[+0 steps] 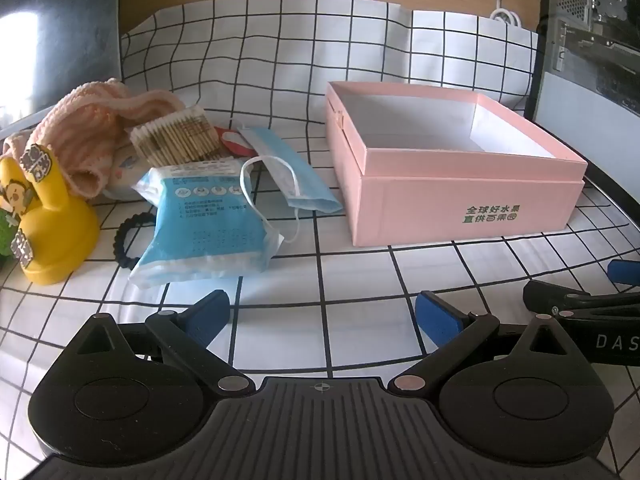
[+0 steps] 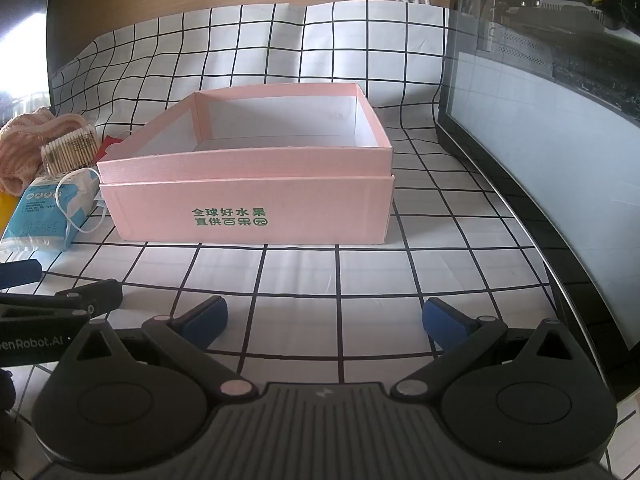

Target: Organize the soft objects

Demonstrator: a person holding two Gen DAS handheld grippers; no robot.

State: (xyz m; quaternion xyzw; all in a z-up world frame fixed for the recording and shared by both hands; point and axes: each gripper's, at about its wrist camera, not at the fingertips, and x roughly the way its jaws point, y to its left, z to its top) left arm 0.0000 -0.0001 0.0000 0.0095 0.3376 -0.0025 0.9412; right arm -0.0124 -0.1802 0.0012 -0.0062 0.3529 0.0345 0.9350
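Observation:
An open pink box point(image 1: 460, 200) with green lettering stands on the checked cloth, and nothing shows inside it; it also shows in the right wrist view point(image 2: 248, 208). Left of it lie a blue face mask point(image 1: 288, 168), a blue pack of cotton pads point(image 1: 204, 224), a bundle of cotton swabs point(image 1: 176, 140), a pink knitted piece point(image 1: 88, 136) and a black hair tie point(image 1: 124, 240). My left gripper point(image 1: 324, 314) is open and empty, short of the pack. My right gripper point(image 2: 324, 318) is open and empty in front of the box.
A yellow toy point(image 1: 44, 216) stands at the far left. A dark computer case point(image 2: 560, 100) runs along the right side. A wooden wall and a white cable point(image 1: 504, 12) are behind the cloth. The right gripper's finger shows at the right edge of the left wrist view point(image 1: 580, 304).

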